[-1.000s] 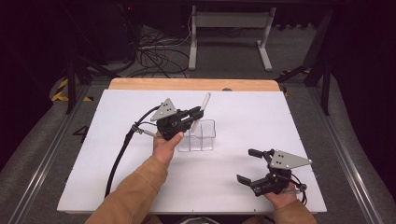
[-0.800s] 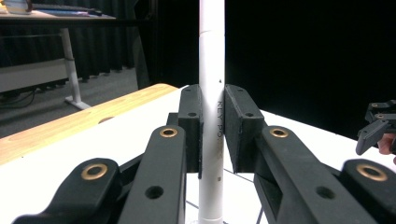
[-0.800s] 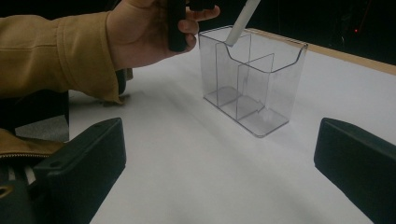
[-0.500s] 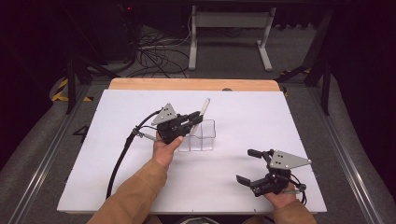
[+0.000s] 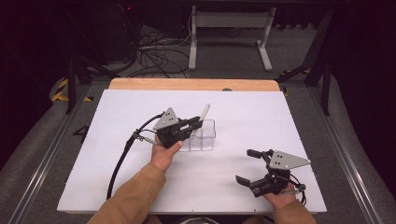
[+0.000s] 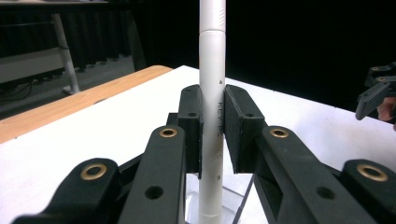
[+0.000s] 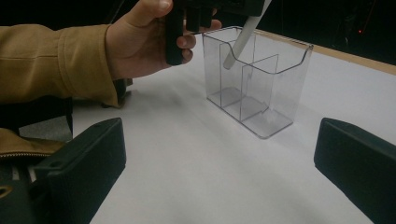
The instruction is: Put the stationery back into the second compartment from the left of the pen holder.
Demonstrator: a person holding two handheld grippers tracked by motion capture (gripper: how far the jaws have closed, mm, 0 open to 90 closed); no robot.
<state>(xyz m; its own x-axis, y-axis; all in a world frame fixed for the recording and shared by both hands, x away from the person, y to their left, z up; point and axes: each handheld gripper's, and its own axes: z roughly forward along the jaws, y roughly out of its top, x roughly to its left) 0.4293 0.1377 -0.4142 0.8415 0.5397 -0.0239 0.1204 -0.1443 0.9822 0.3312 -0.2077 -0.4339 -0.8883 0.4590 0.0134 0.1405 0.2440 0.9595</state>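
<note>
High view: left gripper [image 5: 198, 123] has carried the pen [image 5: 204, 113] lower into the holder [image 5: 208, 140].

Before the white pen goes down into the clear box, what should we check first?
1. Grip: the left hand-held gripper is shut on the white pen, pads on both sides: ok.
2. Pen tip is inside the rim of the clear box, above a compartment: ok.
3. Which compartment the tip is over: cannot tell.
4. Box stands upright on the white table: ok.
5. The right hand-held gripper is open and apart from the box: ok.
6. Pen is tilted, not straight up: not ok.
</note>
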